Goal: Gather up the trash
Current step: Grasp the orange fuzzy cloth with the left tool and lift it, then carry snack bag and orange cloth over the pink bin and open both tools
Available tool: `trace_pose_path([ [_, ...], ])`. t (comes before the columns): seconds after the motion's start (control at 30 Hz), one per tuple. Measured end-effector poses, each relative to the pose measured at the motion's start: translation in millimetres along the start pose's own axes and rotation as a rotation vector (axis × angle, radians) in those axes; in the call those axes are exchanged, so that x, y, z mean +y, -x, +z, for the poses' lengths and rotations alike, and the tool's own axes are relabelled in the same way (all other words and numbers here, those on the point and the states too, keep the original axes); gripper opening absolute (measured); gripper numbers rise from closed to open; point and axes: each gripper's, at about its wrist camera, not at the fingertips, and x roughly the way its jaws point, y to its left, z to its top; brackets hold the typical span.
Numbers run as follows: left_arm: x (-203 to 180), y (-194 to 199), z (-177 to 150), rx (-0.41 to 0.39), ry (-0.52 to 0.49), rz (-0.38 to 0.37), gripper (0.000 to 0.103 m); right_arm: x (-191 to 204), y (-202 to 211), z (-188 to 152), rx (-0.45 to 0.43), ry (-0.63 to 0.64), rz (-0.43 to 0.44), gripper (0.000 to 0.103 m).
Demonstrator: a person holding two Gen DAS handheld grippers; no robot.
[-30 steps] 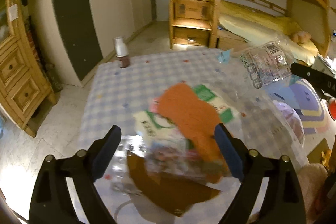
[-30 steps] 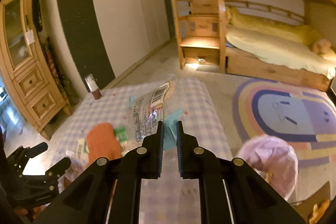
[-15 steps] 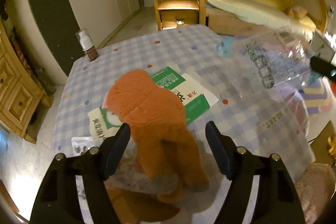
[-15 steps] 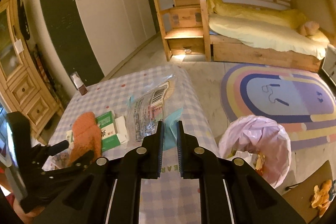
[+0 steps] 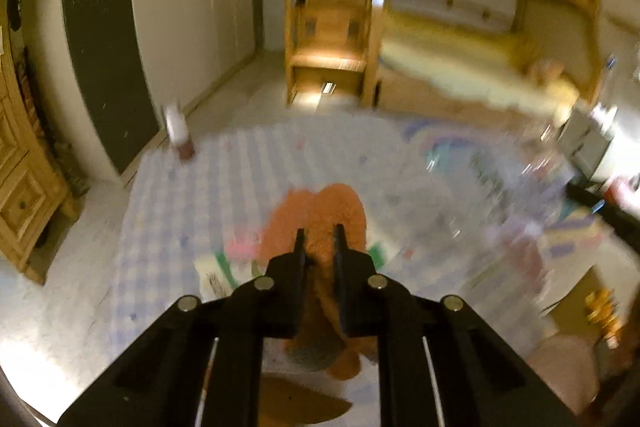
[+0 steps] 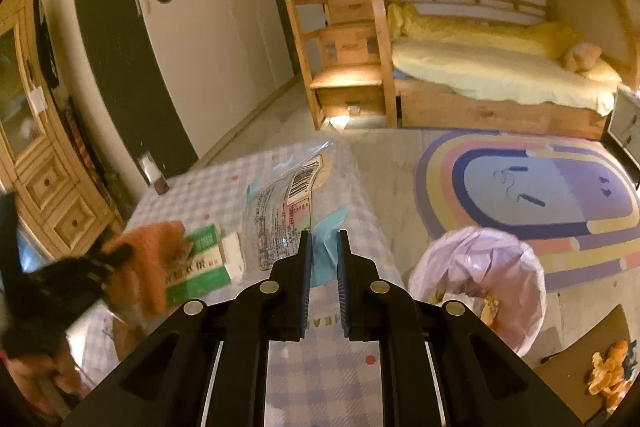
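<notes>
A fuzzy orange cloth (image 5: pixel 320 215) is pinched between the closing jaws of the left gripper (image 5: pixel 319 239); it lies on the checked tablecloth (image 5: pixel 240 179), partly over a green-and-white carton (image 6: pixel 200 263). The left wrist view is badly blurred, and fine detail there cannot be made out. The right gripper (image 6: pixel 322 247) is closed on a crinkled clear plastic wrapper (image 6: pixel 284 211), printed with a barcode, together with a blue scrap (image 6: pixel 326 227). A round bin lined with a thin pink bag (image 6: pixel 480 267) stands on the floor just beside the table's right edge, its near side cut off by the gripper body. A small bottle (image 6: pixel 154 173) stands at the far left corner.
</notes>
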Motion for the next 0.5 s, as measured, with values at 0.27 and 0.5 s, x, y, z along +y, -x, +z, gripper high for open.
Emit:
trace_pose_path([
  [0.27,-21,53,20,-0.119,-0.025,-0.11,0.011,-7,39,11,-0.07,0.002,-0.002,0.012],
  [0.5,-75,41,5,-0.11,-0.163,-0.128,0.011,-20,49,-2,-0.041,0.007,-0.054,0.013],
])
